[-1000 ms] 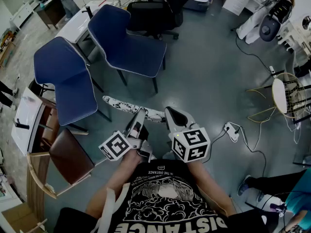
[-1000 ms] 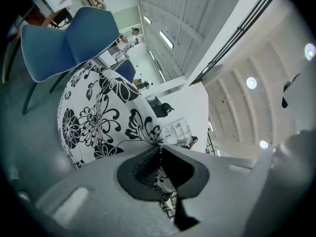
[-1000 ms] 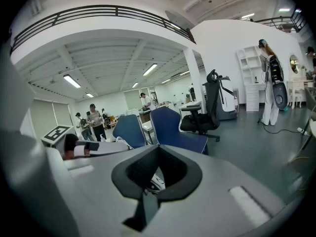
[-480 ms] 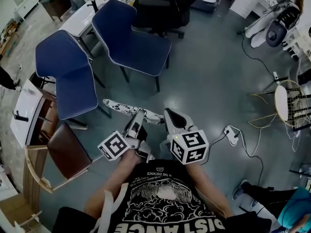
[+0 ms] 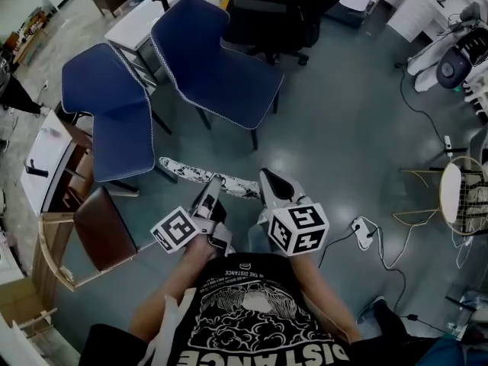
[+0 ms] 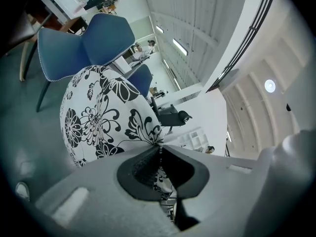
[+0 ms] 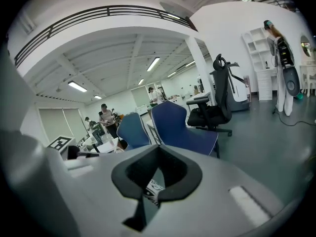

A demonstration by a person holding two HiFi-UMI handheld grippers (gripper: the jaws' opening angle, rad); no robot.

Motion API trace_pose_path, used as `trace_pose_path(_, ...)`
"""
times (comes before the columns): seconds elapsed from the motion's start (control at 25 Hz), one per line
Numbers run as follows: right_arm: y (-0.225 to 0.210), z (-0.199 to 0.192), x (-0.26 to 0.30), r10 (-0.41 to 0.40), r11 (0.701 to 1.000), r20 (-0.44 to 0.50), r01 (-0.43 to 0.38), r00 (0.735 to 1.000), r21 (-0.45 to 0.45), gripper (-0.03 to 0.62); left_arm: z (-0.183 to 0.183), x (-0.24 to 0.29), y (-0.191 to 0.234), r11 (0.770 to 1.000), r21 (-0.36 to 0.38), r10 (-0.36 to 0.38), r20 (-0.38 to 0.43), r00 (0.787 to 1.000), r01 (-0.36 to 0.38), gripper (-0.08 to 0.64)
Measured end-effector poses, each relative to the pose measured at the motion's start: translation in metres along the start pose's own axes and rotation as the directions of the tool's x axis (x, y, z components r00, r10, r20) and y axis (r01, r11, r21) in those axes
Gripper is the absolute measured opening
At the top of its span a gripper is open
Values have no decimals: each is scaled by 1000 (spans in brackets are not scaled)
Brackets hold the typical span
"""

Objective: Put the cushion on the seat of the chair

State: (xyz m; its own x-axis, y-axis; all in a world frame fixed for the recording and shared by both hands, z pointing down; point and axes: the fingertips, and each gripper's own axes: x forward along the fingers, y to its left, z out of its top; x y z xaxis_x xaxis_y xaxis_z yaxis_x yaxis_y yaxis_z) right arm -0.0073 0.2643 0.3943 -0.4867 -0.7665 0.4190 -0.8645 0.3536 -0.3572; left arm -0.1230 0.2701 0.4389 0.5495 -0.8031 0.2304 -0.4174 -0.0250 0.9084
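Observation:
A white cushion [image 5: 197, 175] with a black flower print hangs edge-on above the grey floor, just in front of the person. My left gripper [image 5: 216, 183] is shut on its middle, and my right gripper [image 5: 264, 180] is shut on its right end. In the left gripper view the cushion [image 6: 103, 112] fills the centre, its edge pinched between the jaws. Only a scrap of the cushion [image 7: 153, 187] shows between the jaws in the right gripper view. Two blue chairs stand beyond it: one [image 5: 221, 67] straight ahead, one [image 5: 114, 120] to the left. Both seats are bare.
A black office chair [image 5: 274, 14] stands behind the blue chairs. A wooden chair with a brown seat [image 5: 95, 235] and a white desk [image 5: 46, 158] are at the left. A power strip with cables [image 5: 362, 231] lies on the floor at the right, near a gold wire stool [image 5: 457, 197].
The view has swung a little: the blue chairs sit slightly further right in the picture and the stool lower. Both grippers hold the cushion as before.

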Motion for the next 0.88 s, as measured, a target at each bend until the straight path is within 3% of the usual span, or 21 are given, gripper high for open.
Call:
trace_pose_path(0.4,-44,18,32,103,994,-47,-104,994,-19,-2,8,58,-11,1000,-12,26,45,999,-25,9)
trace_pose_path(0.88,-95,40,40,145,989,-37,-145,989,0,-2,9,113,-33,997,57,47,59,997,-51,9)
